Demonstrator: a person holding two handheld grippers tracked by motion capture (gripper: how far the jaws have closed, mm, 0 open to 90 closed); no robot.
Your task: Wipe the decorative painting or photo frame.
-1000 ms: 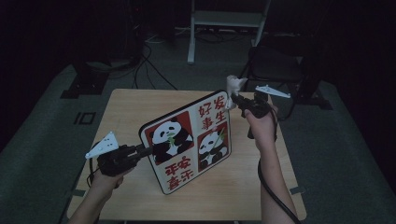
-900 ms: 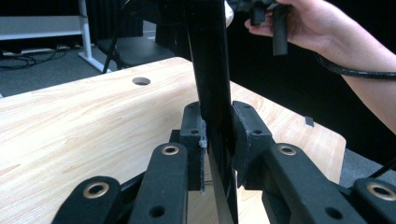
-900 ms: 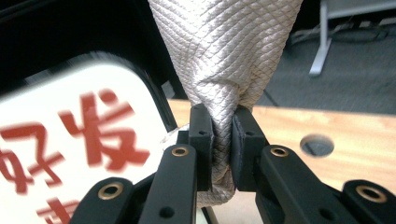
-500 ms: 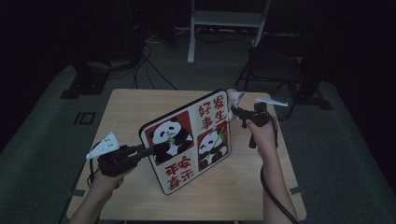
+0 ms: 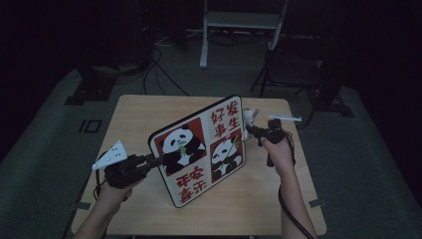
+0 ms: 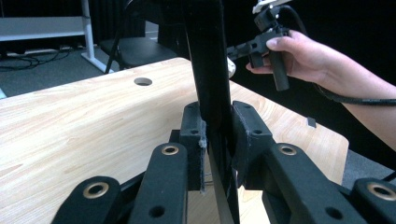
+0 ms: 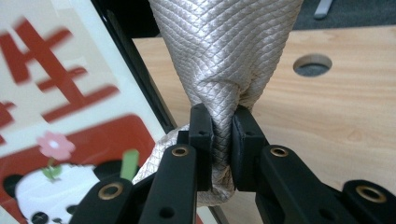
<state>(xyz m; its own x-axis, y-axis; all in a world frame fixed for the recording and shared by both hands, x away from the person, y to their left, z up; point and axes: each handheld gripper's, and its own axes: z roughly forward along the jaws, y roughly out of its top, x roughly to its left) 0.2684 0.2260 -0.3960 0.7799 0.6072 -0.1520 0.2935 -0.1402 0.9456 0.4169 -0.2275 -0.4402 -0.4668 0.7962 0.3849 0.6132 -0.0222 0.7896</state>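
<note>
We see a flat, glossy square panda board (image 5: 203, 149) with a black rim and red characters, standing tilted on the pale wooden table (image 5: 149, 112). Our left gripper (image 6: 217, 135) clamps the board's left edge between narrow jaws. At the board's right edge, our right gripper (image 7: 223, 140) pinches a bunched silvery cloth (image 7: 224, 56) with a quilted diamond weave.

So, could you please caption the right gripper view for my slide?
Right gripper pinches a grey cloth beside the panda board.

upright panda board (image 5: 201, 149) blocks table (image 5: 149, 112) middle, bare wood behind
</note>
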